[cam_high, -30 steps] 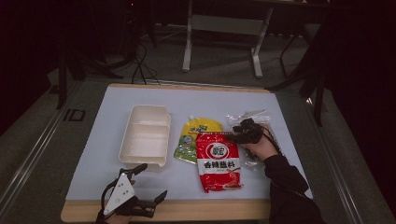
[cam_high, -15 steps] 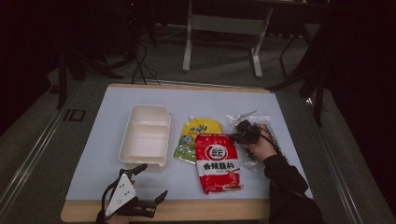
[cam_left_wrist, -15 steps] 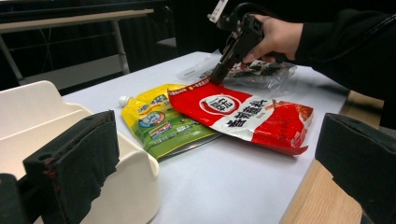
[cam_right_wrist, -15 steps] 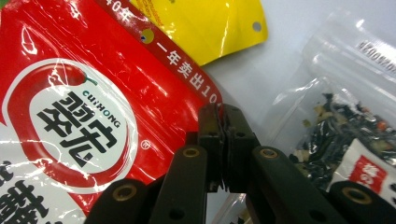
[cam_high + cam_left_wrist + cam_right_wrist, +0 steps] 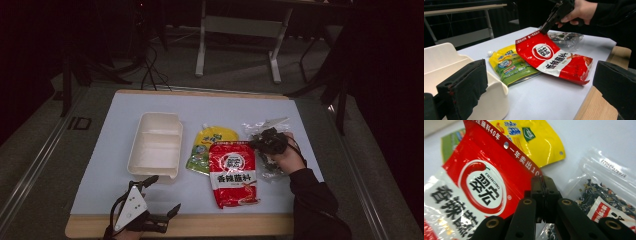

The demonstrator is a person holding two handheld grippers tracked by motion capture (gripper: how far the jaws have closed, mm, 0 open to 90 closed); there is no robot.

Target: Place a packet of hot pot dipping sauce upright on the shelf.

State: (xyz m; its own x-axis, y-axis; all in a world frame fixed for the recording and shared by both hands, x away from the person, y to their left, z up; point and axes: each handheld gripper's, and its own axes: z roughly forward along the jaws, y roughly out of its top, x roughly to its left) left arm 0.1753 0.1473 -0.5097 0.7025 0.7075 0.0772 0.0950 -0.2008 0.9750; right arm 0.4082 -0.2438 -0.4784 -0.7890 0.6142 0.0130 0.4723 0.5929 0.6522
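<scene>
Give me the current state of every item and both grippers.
Red pouch: top corner pinched and lifted, rest flat on the table.
Yellow pouch: lying flat, partly under the red pouch.
Clear bag: sealed, lying flat.
White tray: empty, upright.
Right gripper: fingers shut on the red pouch.
Left gripper: open, holding nothing.

One white two-compartment tray (image 5: 155,150), one red sauce pouch (image 5: 232,172), one yellow spouted pouch (image 5: 210,145), one clear bag of dried bits (image 5: 265,130)

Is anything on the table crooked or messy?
Yes. The red sauce packet lies tilted, its top corner lifted off the table because the right gripper is pinching it. It overlaps the yellow spout pouch. Nothing is spilled or torn, and the white tray sits flat.
</scene>
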